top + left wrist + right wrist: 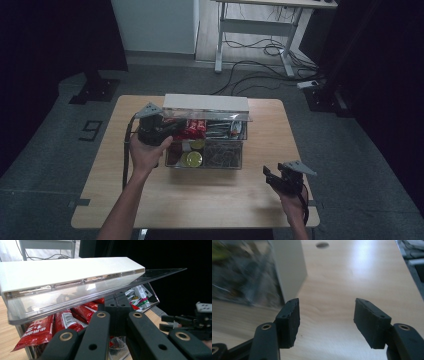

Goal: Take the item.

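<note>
The right tongs [274,176] hang empty and parted near the counter's [210,200] front right, well apart from the clear box [207,146], whose long lid [206,106] the shut left tongs [167,129] pinch from its left end.

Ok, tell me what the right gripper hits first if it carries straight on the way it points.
Probably bare table. The right gripper has open jaws with nothing between them, aimed across the wood. The white end of the clear box stands left of that line, though depth is hard to judge.

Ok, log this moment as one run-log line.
left gripper: shut, at clear box under lid | right gripper: open, empty, above table
</note>
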A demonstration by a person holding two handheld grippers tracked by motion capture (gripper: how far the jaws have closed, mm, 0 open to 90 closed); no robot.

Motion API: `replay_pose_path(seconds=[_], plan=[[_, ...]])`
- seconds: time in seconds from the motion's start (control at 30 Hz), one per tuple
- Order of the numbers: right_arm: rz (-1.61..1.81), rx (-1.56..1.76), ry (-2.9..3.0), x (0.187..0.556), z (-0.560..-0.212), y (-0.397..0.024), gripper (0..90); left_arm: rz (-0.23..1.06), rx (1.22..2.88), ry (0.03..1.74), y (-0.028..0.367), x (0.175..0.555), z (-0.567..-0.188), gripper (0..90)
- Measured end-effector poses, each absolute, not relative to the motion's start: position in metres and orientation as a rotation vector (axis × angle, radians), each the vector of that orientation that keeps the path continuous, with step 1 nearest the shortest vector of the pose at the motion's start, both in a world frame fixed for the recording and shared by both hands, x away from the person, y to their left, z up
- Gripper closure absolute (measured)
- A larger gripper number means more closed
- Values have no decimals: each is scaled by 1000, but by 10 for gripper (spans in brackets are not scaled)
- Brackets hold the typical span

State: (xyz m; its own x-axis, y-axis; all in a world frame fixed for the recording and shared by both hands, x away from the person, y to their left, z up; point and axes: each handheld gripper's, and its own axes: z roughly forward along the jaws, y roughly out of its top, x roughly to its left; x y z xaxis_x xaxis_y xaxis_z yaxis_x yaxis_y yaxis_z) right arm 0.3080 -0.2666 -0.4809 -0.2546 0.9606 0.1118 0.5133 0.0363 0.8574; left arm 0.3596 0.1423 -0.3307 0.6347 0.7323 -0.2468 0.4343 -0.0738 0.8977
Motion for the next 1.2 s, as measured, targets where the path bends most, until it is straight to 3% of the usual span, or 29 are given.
replay_pose_path(seconds=[0.83,1.2], plan=[[1365,1310,1821,317,-397,-232,456,305,1703,968,142,362,-331,900],[1387,1233,1846,324,-377,-212,493,297,1700,967,143,362,-331,900]])
